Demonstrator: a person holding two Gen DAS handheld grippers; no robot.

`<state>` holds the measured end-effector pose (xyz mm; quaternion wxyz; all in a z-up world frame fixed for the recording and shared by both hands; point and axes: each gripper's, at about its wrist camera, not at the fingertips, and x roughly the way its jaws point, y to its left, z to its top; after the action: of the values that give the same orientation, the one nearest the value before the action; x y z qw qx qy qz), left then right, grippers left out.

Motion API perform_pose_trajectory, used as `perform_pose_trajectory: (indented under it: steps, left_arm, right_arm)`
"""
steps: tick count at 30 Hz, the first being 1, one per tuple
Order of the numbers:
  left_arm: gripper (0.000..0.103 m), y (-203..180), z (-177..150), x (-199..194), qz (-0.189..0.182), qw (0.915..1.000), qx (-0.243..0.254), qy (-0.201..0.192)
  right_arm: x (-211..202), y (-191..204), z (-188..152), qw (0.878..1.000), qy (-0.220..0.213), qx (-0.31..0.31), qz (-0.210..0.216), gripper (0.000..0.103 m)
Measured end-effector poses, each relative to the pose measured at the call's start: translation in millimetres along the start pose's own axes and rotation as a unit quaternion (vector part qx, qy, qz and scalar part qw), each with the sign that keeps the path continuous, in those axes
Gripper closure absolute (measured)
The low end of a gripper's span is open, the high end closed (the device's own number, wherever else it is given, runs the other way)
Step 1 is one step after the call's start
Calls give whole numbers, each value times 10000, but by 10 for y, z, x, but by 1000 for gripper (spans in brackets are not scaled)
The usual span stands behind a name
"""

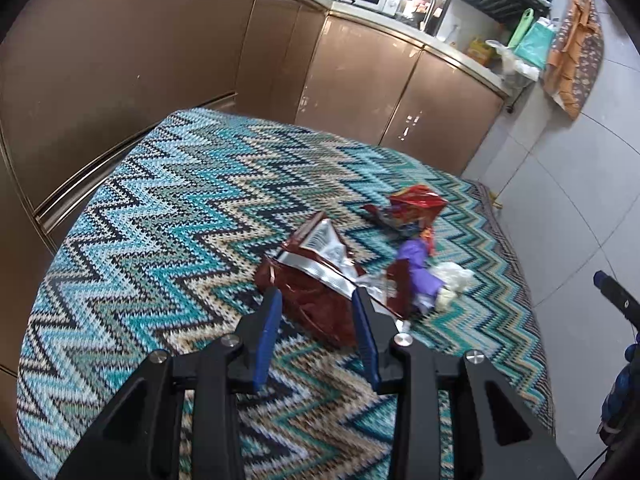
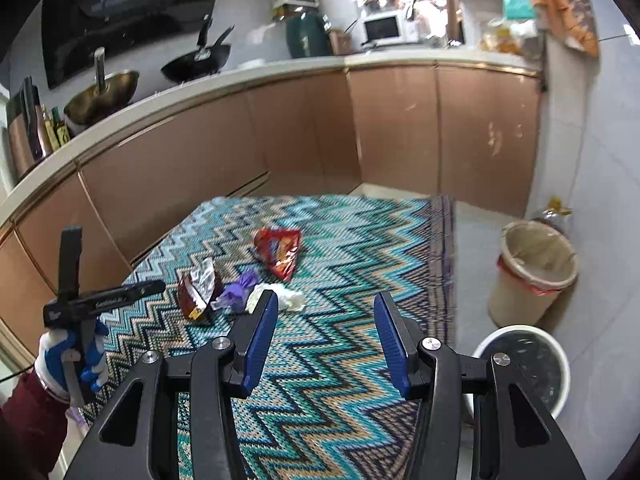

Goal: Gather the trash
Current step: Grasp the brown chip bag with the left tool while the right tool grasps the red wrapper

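Note:
Trash lies on a zigzag rug [image 1: 160, 240]. A dark red foil snack bag [image 1: 316, 276] lies nearest; my left gripper [image 1: 318, 298] is open, its blue fingers on either side of the bag's near end, just above it. Beside it are a purple wrapper [image 1: 418, 268], white crumpled tissue [image 1: 452, 280] and a red-orange snack bag [image 1: 416, 208]. In the right wrist view the same items show: foil bag [image 2: 198, 288], purple wrapper [image 2: 238, 290], tissue [image 2: 288, 298], red-orange bag [image 2: 280, 250]. My right gripper [image 2: 326, 300] is open and empty, held above the rug.
A beige lined bin [image 2: 532, 272] and a white round bin [image 2: 532, 368] stand on the tiled floor right of the rug [image 2: 340, 360]. Brown kitchen cabinets [image 2: 280, 136] run behind the rug. The left handheld gripper with gloved hand [image 2: 76, 320] shows at left.

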<state>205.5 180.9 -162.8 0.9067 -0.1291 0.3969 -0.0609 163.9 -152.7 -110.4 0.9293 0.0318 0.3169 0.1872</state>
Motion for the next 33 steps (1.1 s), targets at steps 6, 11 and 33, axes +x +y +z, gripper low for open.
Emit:
perform_pose_trajectory:
  steps: [6, 11, 33]
  left_arm:
    - [54, 106, 166, 174, -149, 9999, 14, -1]
    - [53, 81, 249, 324, -285, 9993, 223, 84]
    - [66, -84, 279, 936, 124, 9919, 1156, 516]
  right_arm:
    - [510, 110, 31, 9986, 390, -119, 346, 53]
    - [918, 195, 49, 9960, 669, -158, 574, 52]
    - [2030, 519, 488, 9887, 848, -303, 1195, 54]
